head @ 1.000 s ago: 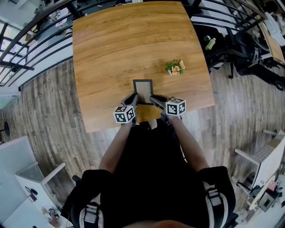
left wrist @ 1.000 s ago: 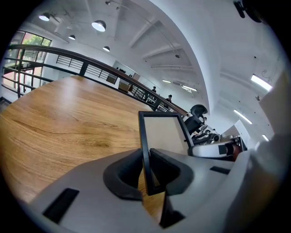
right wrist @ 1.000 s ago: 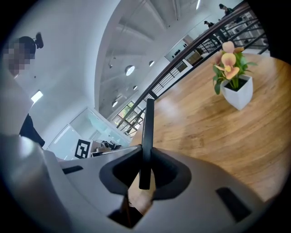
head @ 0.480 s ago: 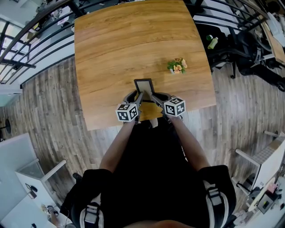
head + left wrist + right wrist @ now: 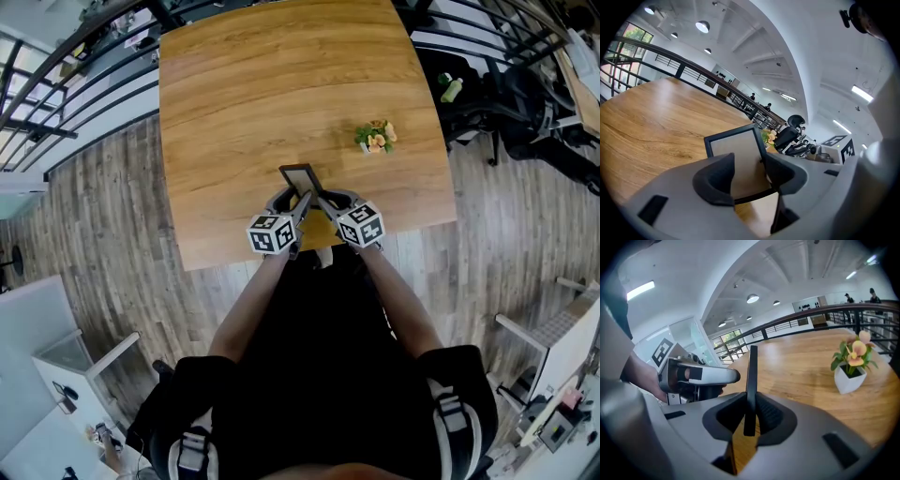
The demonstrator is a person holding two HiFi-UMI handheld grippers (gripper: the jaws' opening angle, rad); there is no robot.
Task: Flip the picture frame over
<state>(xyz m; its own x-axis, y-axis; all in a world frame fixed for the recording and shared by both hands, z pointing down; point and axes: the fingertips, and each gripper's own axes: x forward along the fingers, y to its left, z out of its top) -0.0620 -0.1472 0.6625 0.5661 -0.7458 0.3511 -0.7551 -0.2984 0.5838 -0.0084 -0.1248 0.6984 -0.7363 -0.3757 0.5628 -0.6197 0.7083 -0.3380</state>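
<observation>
— Head view first; where is the picture frame (image 5: 302,177)?

— Near the front edge of the wooden table (image 5: 253,94), just ahead of the person; it stands nearly upright between the two grippers; whether its lower edge touches the wood I cannot tell.

— And the right gripper (image 5: 315,196)?

— Right gripper view shows the frame (image 5: 752,373) edge-on, a thin dark strip rising straight out of the right gripper (image 5: 750,416); both pads are pressed against it, so it is pinched there.

— The left gripper (image 5: 299,201)?

— Left gripper view looks at the frame (image 5: 738,152) broadside; a pale panel inside a dark border; the left gripper (image 5: 750,174) has its jaws spread, and they have just been opening; the frame stands between them with its right edge close to the right-hand jaw, but the pads do not press on it.

— Anything else on the table?

— A small white pot of orange flowers (image 5: 375,139), well apart from the frame on the right side; it also shows in the right gripper view (image 5: 851,369); the left gripper (image 5: 696,376) and the hand that holds it show there too, beside the frame.
</observation>
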